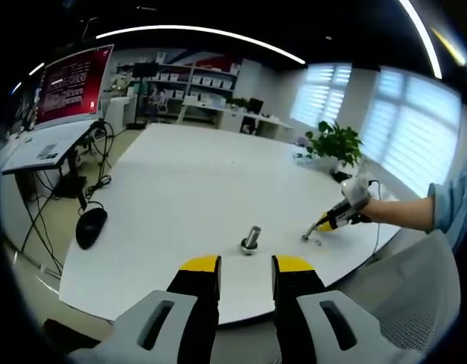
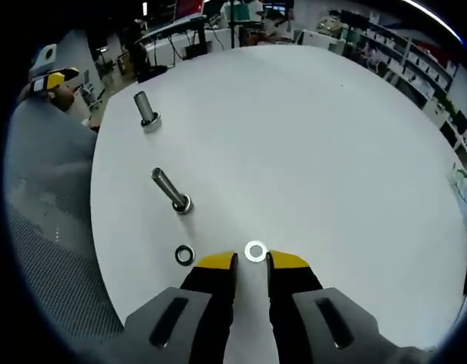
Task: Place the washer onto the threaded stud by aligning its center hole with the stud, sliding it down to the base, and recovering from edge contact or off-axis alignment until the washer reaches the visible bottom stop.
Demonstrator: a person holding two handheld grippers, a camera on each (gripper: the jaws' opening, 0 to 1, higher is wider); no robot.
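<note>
right gripper (image 2: pixel 251 262) jaws slightly apart, empty, just short of light washer (image 2: pixel 255 251) flat on white table (image 2: pixel 309 136); dark washer (image 2: pixel 185 255) at 9 o'clock, nearer stud (image 2: pixel 172 191) at 11. left gripper (image 1: pixel 246 267) parted, empty. risk: thin washer skids from the pinch.

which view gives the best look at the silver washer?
Right gripper view: the flat silver ring washer lies on the white table, hole visible, just ahead of the right claw. Left gripper view shows only a tiny glint.
</note>
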